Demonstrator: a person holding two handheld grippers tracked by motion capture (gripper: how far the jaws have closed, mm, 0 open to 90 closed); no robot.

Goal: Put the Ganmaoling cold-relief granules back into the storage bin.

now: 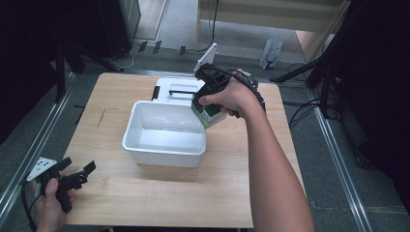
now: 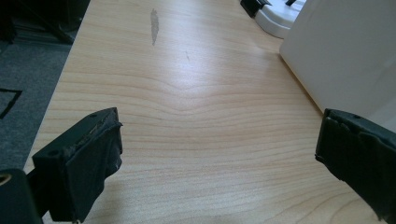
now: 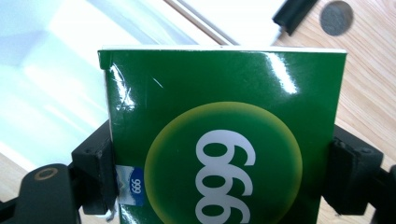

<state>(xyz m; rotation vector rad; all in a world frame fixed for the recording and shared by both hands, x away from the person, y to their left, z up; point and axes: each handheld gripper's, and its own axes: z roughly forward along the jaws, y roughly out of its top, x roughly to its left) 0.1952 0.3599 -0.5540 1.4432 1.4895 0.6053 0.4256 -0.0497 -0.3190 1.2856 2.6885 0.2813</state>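
Right claw (image 1: 205, 107) is clamped on a green box (image 3: 224, 140), one jaw on each narrow side. The box hangs above the bin's (image 1: 164, 145) far right corner, over the rim. In the high view it is tilted, its lower end leaning toward the right edge of the tabletop (image 1: 145, 203); the long axis cannot be judged from these views. In the right gripper view the printed "999" reads upside down, and the box's far edge points away from the camera toward the bin's white interior.

Bin sits mid-tabletop. White lid (image 1: 180, 89) with a black handle lies flat just behind it, near the far edge.

Left claw (image 2: 219, 154) is wide open, empty, low over the near left corner, beside the bin's outer wall.
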